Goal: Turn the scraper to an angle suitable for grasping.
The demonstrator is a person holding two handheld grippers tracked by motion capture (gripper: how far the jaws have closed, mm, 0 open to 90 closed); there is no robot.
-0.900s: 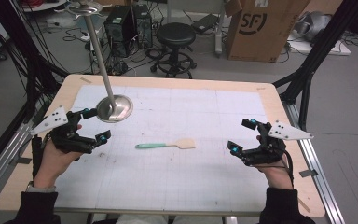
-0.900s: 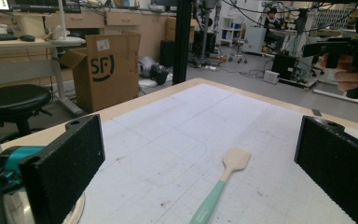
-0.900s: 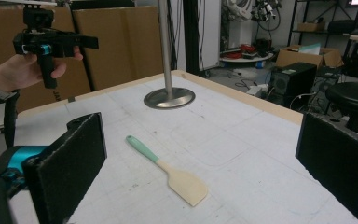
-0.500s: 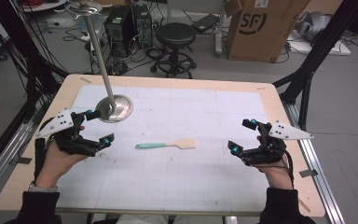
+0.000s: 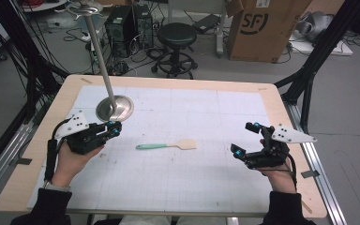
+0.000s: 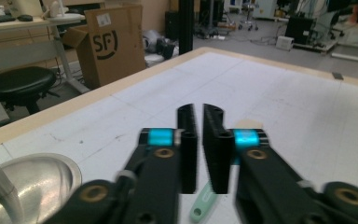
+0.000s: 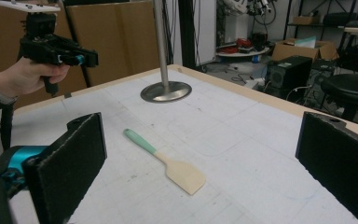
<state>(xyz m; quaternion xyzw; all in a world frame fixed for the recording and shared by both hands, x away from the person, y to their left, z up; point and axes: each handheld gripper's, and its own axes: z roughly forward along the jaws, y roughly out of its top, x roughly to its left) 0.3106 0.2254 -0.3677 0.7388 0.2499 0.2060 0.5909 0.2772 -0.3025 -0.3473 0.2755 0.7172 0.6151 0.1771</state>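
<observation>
**Desk:** What are your two tools doing?

**Operator:** My left gripper [image 5: 115,129] is held above the mat's left side, jaws drawn in to a thin slit with nothing between them. In the left gripper view [image 6: 199,140] the two black pads stand almost together. My right gripper [image 5: 244,139] is over the right side, jaws spread wide and empty; in the right gripper view [image 7: 200,158] one pad stands at each edge of the frame.

**Desk:** And the spatula?

**Operator:** The spatula [image 5: 166,145] lies flat on the white gridded mat [image 5: 192,183], roughly midway between the two grippers and touching neither. Its mint-green handle [image 7: 139,140] points toward my left gripper, its pale wooden blade [image 7: 182,175] toward my right. In the left gripper view the handle's end [image 6: 200,207] shows just below the closed jaws.

**Desk:** Anything else on the table?

**Operator:** A metal stand with a round base [image 5: 115,108] sits on the mat just beyond my left gripper, its pole [image 5: 101,51] leaning up and away. Past the wooden table edge [image 5: 178,80] are a black stool [image 5: 176,35] and a cardboard box [image 5: 260,28] on the floor.
</observation>
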